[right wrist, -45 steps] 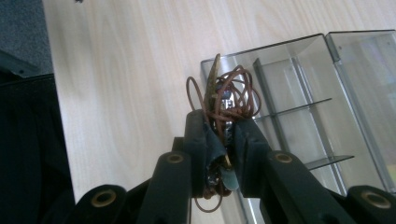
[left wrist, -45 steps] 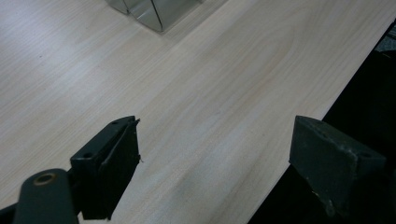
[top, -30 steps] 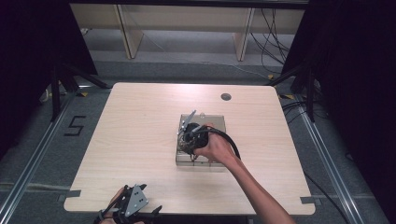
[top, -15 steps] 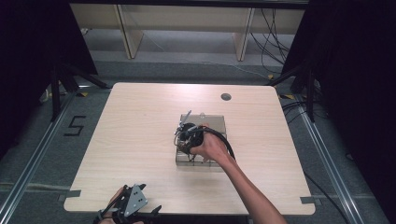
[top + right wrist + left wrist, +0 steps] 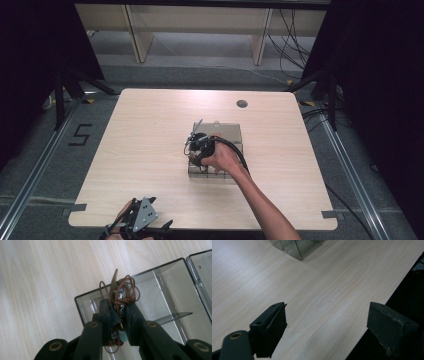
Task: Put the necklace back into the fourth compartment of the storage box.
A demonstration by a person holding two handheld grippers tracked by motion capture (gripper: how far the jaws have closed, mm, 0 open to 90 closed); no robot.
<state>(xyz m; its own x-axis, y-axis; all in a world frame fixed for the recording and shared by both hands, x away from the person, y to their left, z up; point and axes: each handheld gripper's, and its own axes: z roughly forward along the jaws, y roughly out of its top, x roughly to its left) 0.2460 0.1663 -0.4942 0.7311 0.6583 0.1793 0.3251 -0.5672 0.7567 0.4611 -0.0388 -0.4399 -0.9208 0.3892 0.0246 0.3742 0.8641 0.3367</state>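
A clear plastic compartment box [image 5: 227, 134] [image 5: 162, 300] sits near the middle of the table with its lid open. My right gripper [image 5: 196, 149] [image 5: 119, 311] hangs over the box's left side, shut on a tangled brown cord necklace [image 5: 121, 293] with a slim pendant and small beads. The bundle hangs above a box compartment. My left gripper [image 5: 140, 220] [image 5: 327, 326] rests at the table's near left edge, open, with nothing between its jaws. A corner of the box [image 5: 298, 247] lies far ahead of it.
The light wooden table [image 5: 150, 130] has a round cable hole [image 5: 242, 104] at the back right. Its near edge [image 5: 372, 312] runs just under my left gripper. A black cable [image 5: 239, 152] trails from the right gripper along the person's forearm.
The right gripper with the necklace has shifted slightly left and nearer over the box. The left gripper has stayed where it was.
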